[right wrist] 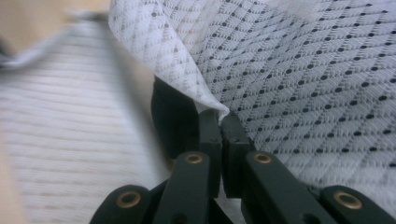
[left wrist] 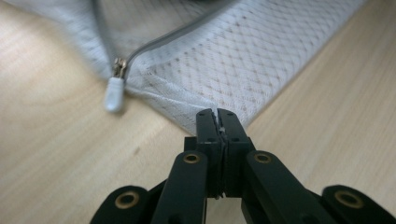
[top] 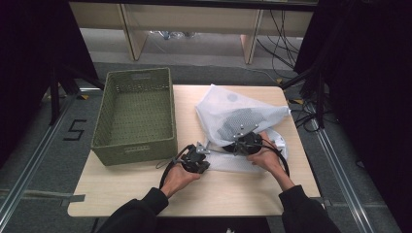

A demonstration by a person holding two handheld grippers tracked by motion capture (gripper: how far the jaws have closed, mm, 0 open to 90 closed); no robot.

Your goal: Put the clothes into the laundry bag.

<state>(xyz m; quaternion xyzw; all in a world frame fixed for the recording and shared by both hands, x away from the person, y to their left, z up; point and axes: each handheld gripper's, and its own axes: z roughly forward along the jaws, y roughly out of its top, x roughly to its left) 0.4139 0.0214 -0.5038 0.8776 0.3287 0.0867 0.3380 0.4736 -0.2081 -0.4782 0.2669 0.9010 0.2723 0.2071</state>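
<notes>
A white mesh laundry bag (top: 233, 114) lies on the right half of the wooden table (top: 121, 189), with something dark showing through it. My left gripper (top: 208, 148) is shut on the bag's near edge (left wrist: 196, 109), just right of the white zipper pull (left wrist: 113, 92). The grey zipper (left wrist: 177, 35) runs away from the pull. My right gripper (top: 243, 141) is shut on a raised fold of the mesh (right wrist: 210, 100) at the bag's mouth; a dark object (right wrist: 173, 116) sits just behind its jaws.
A green woven basket (top: 136, 114) stands empty on the table's left half, close to the left hand. Bare wood lies in front of both hands. Cables (top: 291, 39) trail on the floor beyond the table.
</notes>
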